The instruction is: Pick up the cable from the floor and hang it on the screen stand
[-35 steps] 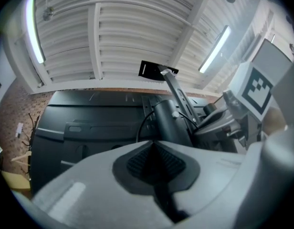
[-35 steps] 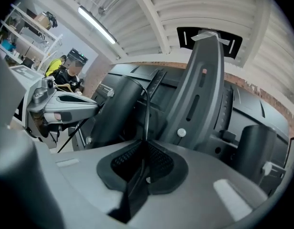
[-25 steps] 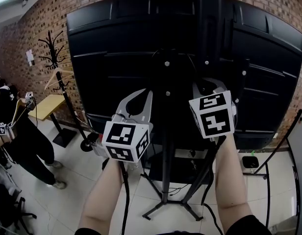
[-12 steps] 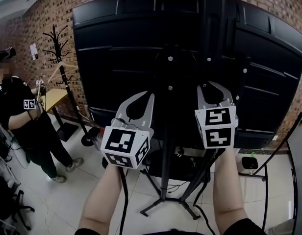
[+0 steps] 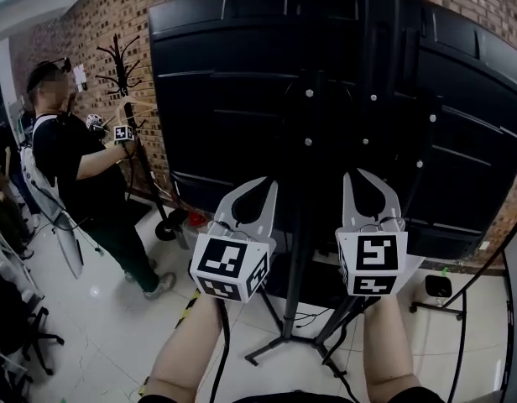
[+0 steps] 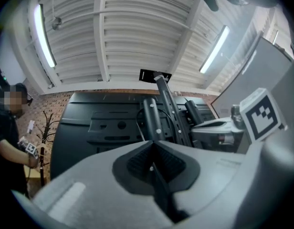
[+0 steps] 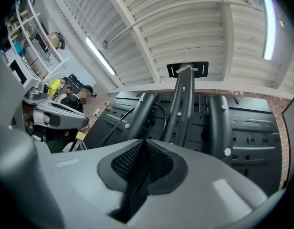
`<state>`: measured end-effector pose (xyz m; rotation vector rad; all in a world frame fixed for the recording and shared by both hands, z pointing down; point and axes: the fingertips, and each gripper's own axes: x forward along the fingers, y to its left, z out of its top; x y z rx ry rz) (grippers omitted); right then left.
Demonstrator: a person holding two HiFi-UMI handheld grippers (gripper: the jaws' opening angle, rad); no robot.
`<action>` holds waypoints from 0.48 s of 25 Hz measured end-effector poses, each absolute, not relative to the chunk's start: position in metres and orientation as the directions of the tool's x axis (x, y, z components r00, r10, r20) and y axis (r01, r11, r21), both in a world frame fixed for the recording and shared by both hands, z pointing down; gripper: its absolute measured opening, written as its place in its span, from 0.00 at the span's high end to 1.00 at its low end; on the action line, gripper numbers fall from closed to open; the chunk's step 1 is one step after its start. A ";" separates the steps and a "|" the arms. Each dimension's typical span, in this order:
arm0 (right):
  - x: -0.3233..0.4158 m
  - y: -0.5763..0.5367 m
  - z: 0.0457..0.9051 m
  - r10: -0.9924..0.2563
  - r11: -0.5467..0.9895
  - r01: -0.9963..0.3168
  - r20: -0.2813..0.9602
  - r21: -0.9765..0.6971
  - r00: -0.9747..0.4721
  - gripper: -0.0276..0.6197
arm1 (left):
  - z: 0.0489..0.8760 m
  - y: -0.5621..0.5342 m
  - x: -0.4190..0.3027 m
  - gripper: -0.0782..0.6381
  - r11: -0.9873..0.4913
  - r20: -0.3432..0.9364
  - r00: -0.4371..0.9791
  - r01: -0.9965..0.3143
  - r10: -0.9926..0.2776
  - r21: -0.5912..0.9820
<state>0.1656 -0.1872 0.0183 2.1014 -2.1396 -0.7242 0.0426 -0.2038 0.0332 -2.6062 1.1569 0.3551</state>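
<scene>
Screen back (image 5: 242, 99) blocks fwd, stand pole (image 5: 302, 259) centre, legs (image 5: 271, 348) spread below, person (image 5: 74, 166) at left, open floor (image 5: 107, 334) btw

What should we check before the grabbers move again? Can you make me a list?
1. Left gripper empty: ok, its jaws are together with nothing between.
2. Right gripper empty: ok, its jaws have just been closing and nothing is between them.
3. Thin black cable hung on the screen stand: cannot tell; it loops beside the posts, but no hook shows.
4. Stand steady: ok, it stands upright with its feet on the floor.
5. Other person out of the way: ok, off to the left, apart from both grippers.
</scene>
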 end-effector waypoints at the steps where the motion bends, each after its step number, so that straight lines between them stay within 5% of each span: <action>1: 0.163 -0.185 0.021 -0.955 -0.033 -0.932 -0.285 0.362 -0.077 0.92 | 0.037 -0.202 0.041 0.88 -0.644 -0.326 0.647 -0.753 -0.689 -0.135; 12: 0.116 -0.128 0.056 -0.888 0.141 -0.924 -0.368 0.355 -0.277 0.94 | 0.103 -0.160 0.039 0.88 -0.642 -0.270 0.666 -0.744 -0.695 -0.183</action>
